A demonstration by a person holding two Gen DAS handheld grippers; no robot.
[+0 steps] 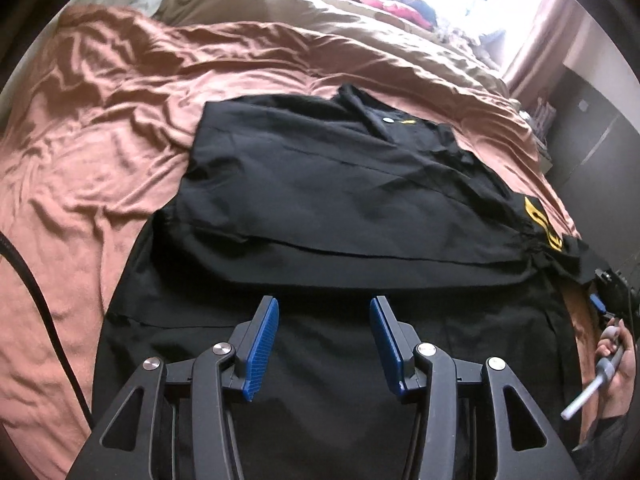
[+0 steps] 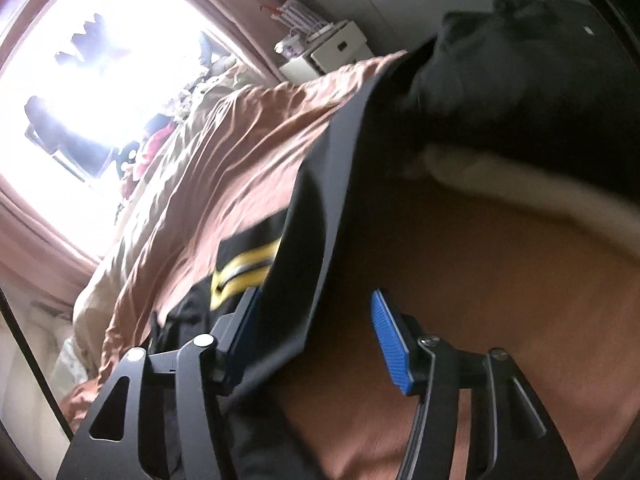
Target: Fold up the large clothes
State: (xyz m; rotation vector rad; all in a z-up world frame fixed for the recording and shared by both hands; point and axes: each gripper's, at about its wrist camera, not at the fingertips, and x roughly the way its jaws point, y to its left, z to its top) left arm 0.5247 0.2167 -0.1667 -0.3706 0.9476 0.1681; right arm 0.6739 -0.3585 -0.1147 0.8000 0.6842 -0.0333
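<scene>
The left tool (image 1: pixel 324 344) is held open with nothing in it over the black garment (image 1: pixel 320 184), which is spread part-folded on the bed's rumpled pink sheet (image 1: pixel 100 128). The right tool (image 2: pixel 316 336) is spread open too, a black edge hanging between its fingers. Only the right wrist view catches the white drawers (image 2: pixel 324 56) by the bright window (image 2: pixel 108 76).

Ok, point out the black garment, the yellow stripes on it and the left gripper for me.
black garment (image 1: pixel 320 184): left wrist view, middle of the folded upper panel.
yellow stripes (image 2: pixel 244 272): right wrist view, centre of the striped patch.
left gripper (image 1: pixel 324 344): left wrist view, gap midway between its blue fingers.
</scene>
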